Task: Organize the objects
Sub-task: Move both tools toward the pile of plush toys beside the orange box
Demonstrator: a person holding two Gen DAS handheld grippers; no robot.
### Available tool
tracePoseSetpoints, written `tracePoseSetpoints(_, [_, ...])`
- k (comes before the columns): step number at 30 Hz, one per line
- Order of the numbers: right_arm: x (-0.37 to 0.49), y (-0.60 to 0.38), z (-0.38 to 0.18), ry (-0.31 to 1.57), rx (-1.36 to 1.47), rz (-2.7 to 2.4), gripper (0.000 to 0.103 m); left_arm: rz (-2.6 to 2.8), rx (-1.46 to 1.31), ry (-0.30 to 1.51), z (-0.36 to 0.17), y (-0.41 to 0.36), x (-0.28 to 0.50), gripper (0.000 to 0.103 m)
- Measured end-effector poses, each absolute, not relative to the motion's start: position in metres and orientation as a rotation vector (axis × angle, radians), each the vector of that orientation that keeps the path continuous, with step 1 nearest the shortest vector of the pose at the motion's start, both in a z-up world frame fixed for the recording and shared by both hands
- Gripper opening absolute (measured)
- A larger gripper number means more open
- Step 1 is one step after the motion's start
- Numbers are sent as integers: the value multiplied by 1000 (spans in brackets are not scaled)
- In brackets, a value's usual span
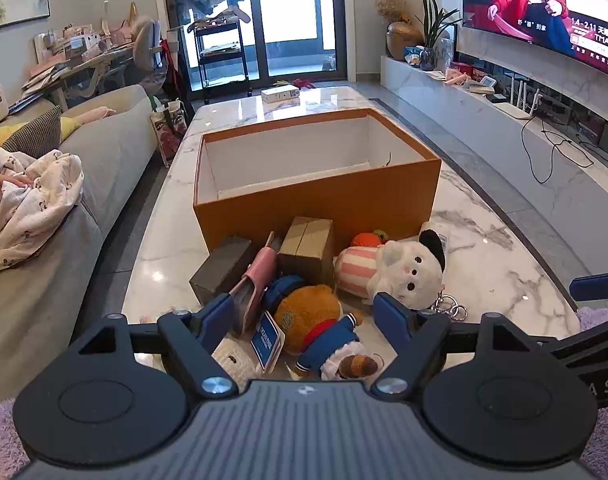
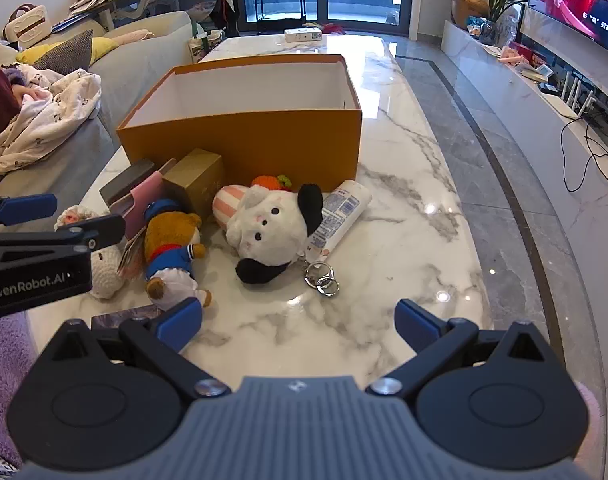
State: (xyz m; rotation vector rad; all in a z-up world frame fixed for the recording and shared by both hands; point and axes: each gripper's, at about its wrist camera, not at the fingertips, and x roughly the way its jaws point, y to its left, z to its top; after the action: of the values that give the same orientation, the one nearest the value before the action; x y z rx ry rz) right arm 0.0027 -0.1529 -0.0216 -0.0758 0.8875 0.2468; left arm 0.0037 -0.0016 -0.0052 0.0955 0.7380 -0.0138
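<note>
An open orange box (image 1: 315, 196) (image 2: 240, 136) stands on the marble table, its white inside bare. In front of it lie a brown bear in blue clothes (image 1: 315, 320) (image 2: 170, 252), a white and black plush with a key ring (image 1: 407, 268) (image 2: 272, 224), a gold carton (image 1: 307, 248) (image 2: 196, 180), a dark grey block (image 1: 222, 268), a pink wallet (image 1: 256, 280) (image 2: 144, 200) and a white tube (image 2: 339, 216). My left gripper (image 1: 307, 320) is open, its fingers either side of the bear, just above it. My right gripper (image 2: 300, 324) is open over bare marble, near the key ring (image 2: 321, 276).
A grey sofa (image 1: 64, 208) with a blanket runs along the table's left side. A TV (image 1: 543, 4) and a low stone shelf stand on the right. A small white box (image 1: 280, 93) sits at the table's far end. A white knitted toy (image 2: 104, 268) lies by the bear.
</note>
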Motion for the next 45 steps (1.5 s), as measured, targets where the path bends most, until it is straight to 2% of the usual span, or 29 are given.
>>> tracePoseSetpoints(45, [6, -149, -31, 928, -80, 265, 102, -63, 109, 750, -9, -4, 2, 91])
